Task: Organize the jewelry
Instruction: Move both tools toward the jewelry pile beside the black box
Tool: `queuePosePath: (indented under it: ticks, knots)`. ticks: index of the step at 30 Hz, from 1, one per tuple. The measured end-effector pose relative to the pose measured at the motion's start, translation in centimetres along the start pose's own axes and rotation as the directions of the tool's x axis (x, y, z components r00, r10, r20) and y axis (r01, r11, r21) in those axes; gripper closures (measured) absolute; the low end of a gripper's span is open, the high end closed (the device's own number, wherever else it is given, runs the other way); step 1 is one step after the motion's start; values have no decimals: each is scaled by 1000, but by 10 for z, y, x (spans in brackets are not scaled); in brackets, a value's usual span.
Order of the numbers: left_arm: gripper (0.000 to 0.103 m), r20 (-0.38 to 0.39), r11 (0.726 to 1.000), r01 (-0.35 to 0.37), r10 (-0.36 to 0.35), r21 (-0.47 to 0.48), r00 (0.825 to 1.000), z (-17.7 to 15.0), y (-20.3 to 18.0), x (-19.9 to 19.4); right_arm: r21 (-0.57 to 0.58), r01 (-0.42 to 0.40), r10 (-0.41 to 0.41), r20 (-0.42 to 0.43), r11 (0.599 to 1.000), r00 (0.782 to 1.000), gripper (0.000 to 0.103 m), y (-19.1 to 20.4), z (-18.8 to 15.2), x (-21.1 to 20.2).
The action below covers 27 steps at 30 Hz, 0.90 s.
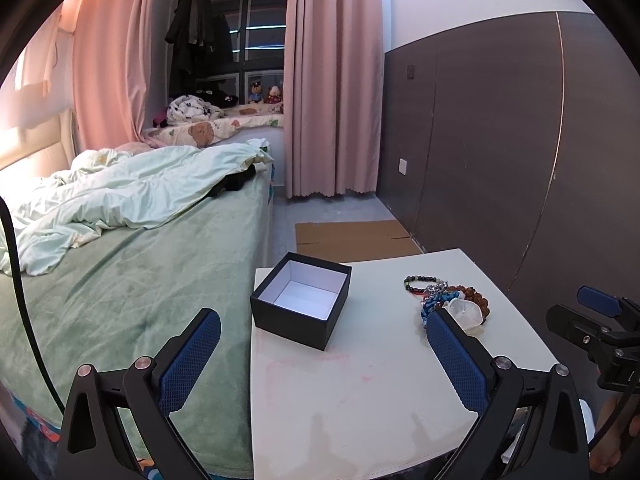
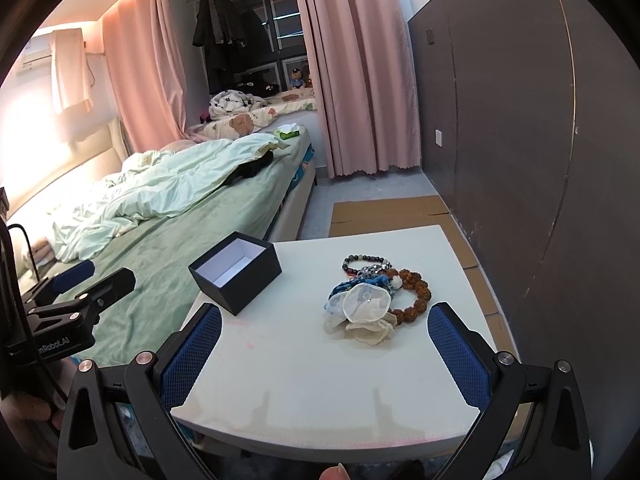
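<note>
An open black box [image 1: 301, 299] with a white inside stands empty on the white table [image 1: 360, 392], at its far left; it also shows in the right wrist view [image 2: 236, 276]. A pile of jewelry lies at the table's right: a dark bead bracelet [image 2: 365, 260], a brown bead bracelet [image 2: 416, 296], a blue piece [image 2: 372, 282] and a cream fabric flower [image 2: 366, 312]. The pile also shows in the left wrist view [image 1: 452, 300]. My left gripper [image 1: 324, 324] is open and empty, near the table's front edge. My right gripper [image 2: 324, 320] is open and empty, just short of the flower.
A bed [image 1: 120, 272] with a green sheet and a rumpled quilt lies along the table's left side. A dark panelled wall [image 1: 500, 140] runs on the right. Flat cardboard [image 1: 352, 238] lies on the floor beyond the table. Pink curtains [image 1: 332, 80] hang at the back.
</note>
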<state>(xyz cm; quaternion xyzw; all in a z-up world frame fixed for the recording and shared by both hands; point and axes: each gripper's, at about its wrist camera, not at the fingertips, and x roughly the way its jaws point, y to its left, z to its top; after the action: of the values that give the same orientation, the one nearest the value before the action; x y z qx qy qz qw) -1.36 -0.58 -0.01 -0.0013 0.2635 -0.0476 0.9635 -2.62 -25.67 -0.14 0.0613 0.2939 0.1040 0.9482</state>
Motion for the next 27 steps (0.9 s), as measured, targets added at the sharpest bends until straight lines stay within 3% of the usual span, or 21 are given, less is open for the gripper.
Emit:
queuePosePath:
  ticks: [27]
  knots:
    - [0, 17, 1000, -7, 7, -13, 1000, 5, 2, 1, -18, 40, -39, 72, 999, 997, 0, 5, 3, -16]
